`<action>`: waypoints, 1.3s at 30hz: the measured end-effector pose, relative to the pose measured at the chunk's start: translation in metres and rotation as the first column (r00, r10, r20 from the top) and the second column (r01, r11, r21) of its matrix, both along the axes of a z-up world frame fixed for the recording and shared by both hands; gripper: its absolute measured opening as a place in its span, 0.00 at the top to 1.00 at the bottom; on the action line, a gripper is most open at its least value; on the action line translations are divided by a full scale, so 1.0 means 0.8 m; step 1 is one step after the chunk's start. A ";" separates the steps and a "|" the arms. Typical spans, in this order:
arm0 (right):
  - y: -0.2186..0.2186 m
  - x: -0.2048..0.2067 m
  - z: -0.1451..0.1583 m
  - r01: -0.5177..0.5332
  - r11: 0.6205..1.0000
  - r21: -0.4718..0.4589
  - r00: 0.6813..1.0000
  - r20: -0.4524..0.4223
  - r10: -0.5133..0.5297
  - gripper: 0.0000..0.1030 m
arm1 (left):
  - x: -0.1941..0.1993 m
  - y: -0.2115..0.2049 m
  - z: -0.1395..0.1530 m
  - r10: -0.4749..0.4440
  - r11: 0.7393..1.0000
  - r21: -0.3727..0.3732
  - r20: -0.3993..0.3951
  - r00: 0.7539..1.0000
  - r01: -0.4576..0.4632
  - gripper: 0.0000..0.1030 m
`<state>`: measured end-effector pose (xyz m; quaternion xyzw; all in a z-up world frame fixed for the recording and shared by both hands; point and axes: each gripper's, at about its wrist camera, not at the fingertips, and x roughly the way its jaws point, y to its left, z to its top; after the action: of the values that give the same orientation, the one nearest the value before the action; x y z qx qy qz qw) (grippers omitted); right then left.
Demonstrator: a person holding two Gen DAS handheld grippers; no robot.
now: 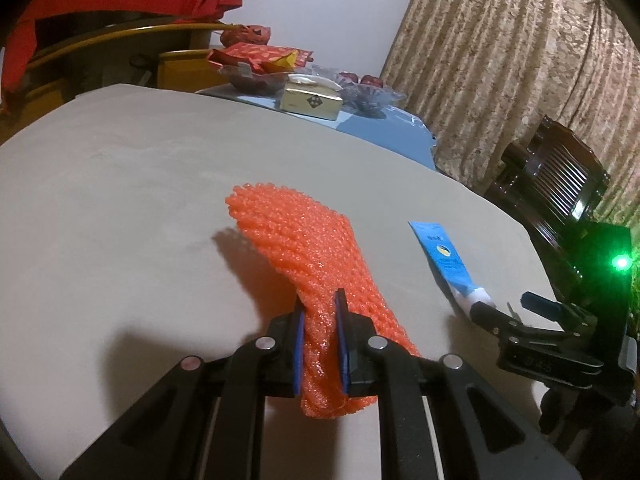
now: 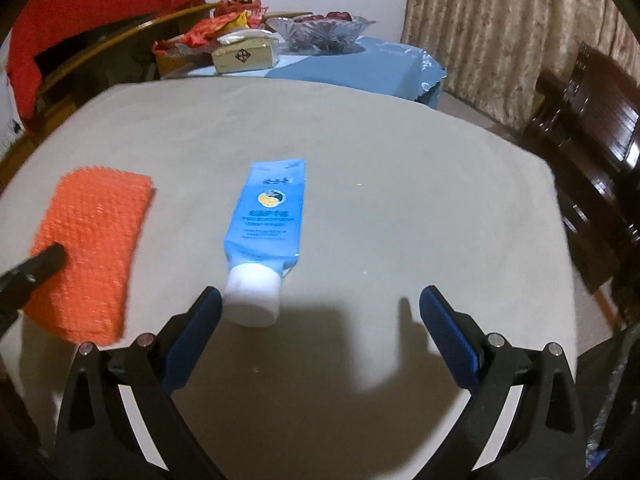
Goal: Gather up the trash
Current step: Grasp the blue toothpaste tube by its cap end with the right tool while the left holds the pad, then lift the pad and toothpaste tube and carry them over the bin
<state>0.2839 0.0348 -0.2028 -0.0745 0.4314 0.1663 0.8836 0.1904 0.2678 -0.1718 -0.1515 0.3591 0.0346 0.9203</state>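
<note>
Your left gripper [image 1: 320, 344] was clenched on the orange foam net [image 1: 316, 256], lifted over the tabletop's [image 2: 360, 152] middle. Your right gripper [image 2: 320, 332] gaped, released, at the blue tube's [image 2: 268, 216] cap; next, I judge, centre and clamp it.

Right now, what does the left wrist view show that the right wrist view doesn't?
Only the left wrist view: the left gripper jaws pinching the orange foam net.
Only the right wrist view: the right gripper jaws wide open, the blue tube cap just inside the left jaw.
Both: net, tube, grey tabletop, gold box.
</note>
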 end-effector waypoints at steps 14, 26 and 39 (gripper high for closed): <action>0.025 0.002 -0.007 -0.058 0.998 0.026 0.998 -0.036 0.058 0.45 | 0.001 -0.010 0.007 -0.024 1.000 0.016 0.000 1.000 0.024 0.87; -0.008 -0.020 0.035 -0.106 0.989 0.104 0.994 -0.011 0.108 0.72 | -0.003 -0.049 0.032 -0.080 0.997 0.025 0.031 0.996 0.079 0.87; -0.071 -0.078 0.104 -0.146 0.978 0.149 0.988 0.078 0.136 0.72 | -0.023 -0.112 0.079 -0.161 0.987 0.030 0.073 0.984 0.159 0.87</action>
<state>0.2215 -0.0217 -0.1194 -0.0419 0.3809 0.2589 0.8867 0.1721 0.1783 -0.1086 -0.1120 0.3348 -0.0408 0.9347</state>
